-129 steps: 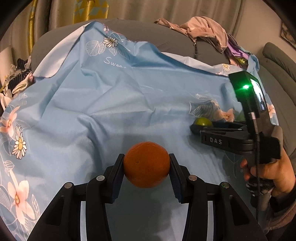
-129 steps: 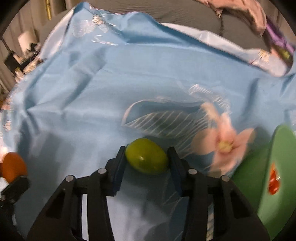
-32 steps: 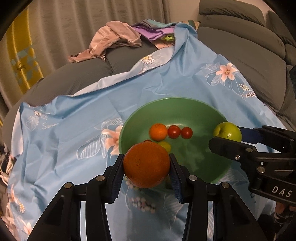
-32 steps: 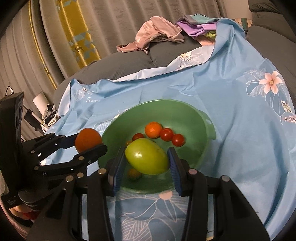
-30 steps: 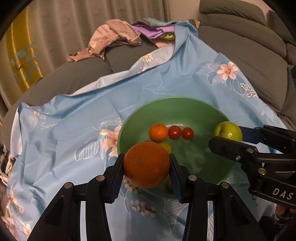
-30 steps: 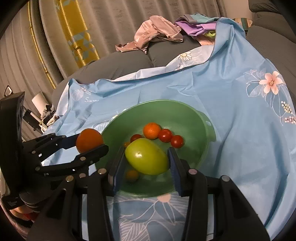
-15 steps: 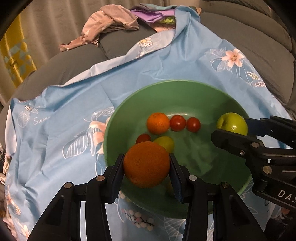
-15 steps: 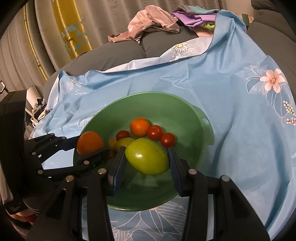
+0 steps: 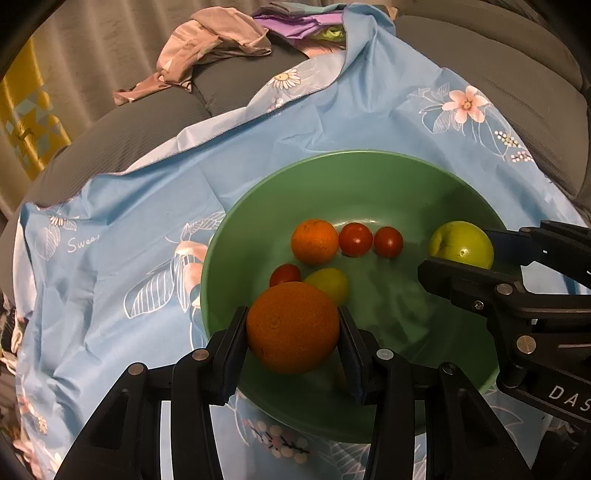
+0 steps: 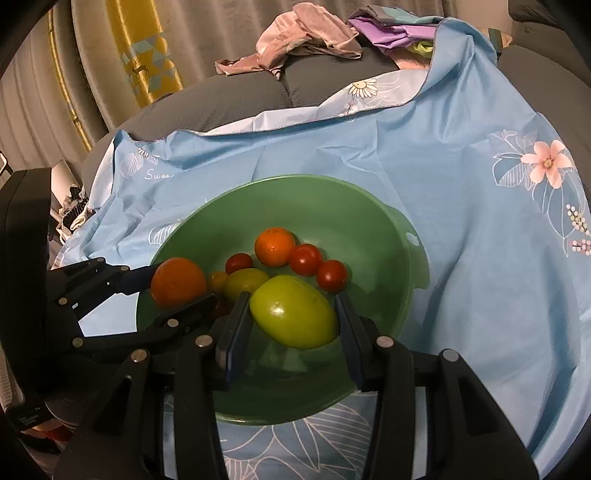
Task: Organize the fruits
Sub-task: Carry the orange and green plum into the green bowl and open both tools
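Surroundings: a light blue floral sheet (image 9: 295, 122) is spread over a grey sofa (image 9: 491, 48); a heap of pink and purple clothes (image 10: 314, 33) lies at the sofa's far end, and a yellow patterned curtain (image 10: 147, 55) hangs behind.
Bowl: a green bowl (image 9: 332, 177) sits on the sheet, near the middle of both views (its rim shows a small handle tab on the right in the right wrist view).
Bowl contents: a small orange (image 9: 314, 242), two red tomatoes side by side (image 9: 369, 240), a third tomato (image 9: 284, 275) and a yellow-green fruit (image 9: 328, 284) lie on the bowl floor, close together.
In the way: the small fruits sit directly beyond and below both held fruits; the two grippers hang close, side by side, over the bowl.
Left gripper (image 9: 293, 349): clamped on a large orange (image 9: 292, 326), both pads pressed to its sides, held above the near-left part of the bowl.
Right gripper (image 10: 293, 323): closed around a green fruit (image 10: 293, 312) (oval, lying crosswise between the pads), held over the bowl's near-right part.
Pose: both tools point forward and downward into the bowl, fingers roughly level, neither fruit touching the bowl floor as far as can be seen.
Cross view: the left gripper with its orange shows at the left of the right wrist view.
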The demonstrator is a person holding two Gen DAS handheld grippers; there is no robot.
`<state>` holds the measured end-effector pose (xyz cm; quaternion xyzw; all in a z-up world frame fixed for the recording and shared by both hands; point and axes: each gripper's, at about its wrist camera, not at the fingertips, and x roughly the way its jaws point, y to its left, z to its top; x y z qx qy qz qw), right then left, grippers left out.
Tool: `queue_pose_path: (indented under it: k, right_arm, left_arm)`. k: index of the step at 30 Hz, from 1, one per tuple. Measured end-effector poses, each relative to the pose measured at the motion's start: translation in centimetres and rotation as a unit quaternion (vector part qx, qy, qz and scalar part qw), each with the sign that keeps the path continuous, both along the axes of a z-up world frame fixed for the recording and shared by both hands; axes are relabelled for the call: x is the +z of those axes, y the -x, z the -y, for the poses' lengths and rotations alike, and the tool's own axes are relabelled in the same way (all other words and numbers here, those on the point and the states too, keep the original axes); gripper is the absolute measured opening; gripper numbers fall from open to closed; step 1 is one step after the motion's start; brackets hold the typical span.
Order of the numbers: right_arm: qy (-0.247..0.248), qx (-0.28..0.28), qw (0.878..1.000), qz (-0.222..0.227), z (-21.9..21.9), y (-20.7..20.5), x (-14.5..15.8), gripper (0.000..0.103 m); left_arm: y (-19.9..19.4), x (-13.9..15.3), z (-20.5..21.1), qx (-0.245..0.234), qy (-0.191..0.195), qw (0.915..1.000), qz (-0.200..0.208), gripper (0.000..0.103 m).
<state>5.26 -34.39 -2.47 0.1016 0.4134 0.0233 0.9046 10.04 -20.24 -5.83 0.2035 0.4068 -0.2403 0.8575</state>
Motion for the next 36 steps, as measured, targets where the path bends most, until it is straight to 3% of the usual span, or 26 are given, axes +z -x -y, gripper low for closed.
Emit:
queue_pose_path:
  k: [36]
  right_arm:
    - [0.042,0.003,0.999,-0.029,-0.46,-0.59,-0.11,0.046]
  left_arm:
    - [-0.24,-0.55,0.84,-0.005,-0.023,0.9996,-0.018,0.046]
